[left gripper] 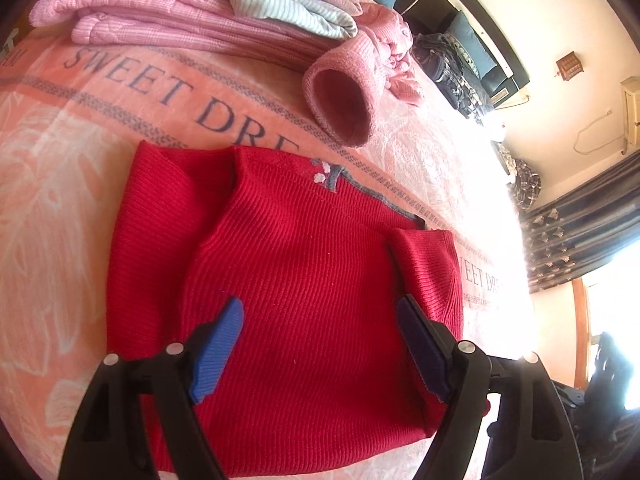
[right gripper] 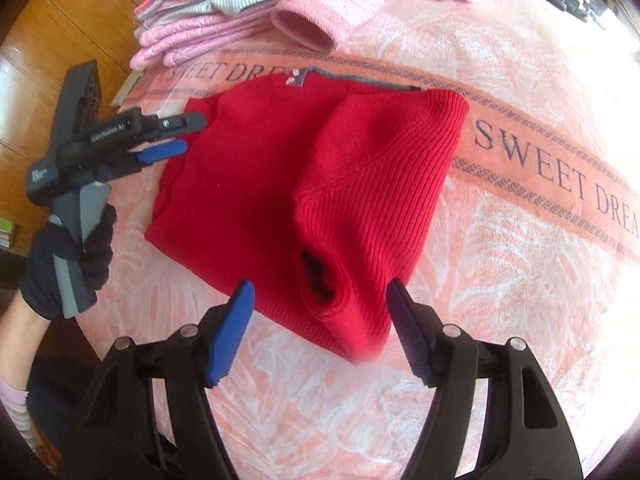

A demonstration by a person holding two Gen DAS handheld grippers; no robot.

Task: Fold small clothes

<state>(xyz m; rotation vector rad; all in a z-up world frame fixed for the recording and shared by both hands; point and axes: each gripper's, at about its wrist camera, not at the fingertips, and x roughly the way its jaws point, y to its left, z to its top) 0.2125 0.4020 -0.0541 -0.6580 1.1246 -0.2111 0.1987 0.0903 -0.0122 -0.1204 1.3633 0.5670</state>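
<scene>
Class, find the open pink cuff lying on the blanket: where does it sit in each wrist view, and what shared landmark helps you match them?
Left wrist view: the pink cuff sits upper centre, above the red sweater.
Right wrist view: the pink cuff lies near the top centre, beyond the sweater.
Shared landmark: the "SWEET DREAM" lettering beside the cuff.

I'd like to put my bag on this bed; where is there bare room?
The pink blanket is bare to the right of the red sweater and along the near edge under the right gripper. It is crowded at the far side: the pile of folded pink clothes and a pink sleeve lie just beyond the sweater.
</scene>
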